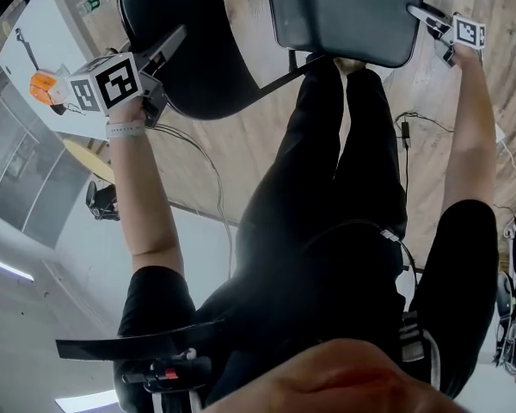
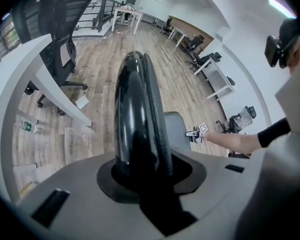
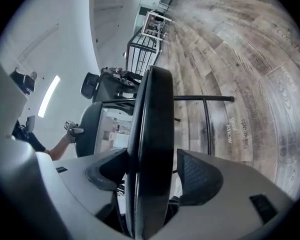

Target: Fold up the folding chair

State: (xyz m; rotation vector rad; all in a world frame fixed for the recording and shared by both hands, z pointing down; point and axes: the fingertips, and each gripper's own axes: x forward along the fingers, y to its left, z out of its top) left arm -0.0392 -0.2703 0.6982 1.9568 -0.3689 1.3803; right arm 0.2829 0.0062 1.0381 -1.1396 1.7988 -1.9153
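Left claw (image 2: 146,166) on glossy black backrest (image 2: 139,109)

On the grey-brown wood-plank floor (image 3: 260,74), pale printed words are read in the right gripper view: "speaking", with "goal" and "know" just beside it; other lettering is blurred.

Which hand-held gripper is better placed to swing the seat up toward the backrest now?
Right, probably. The right hand-held gripper straddles the edge of the seat, jaws open, needing only to close. The left hand-held gripper is clamped on the backrest and looks better kept there as a brace.
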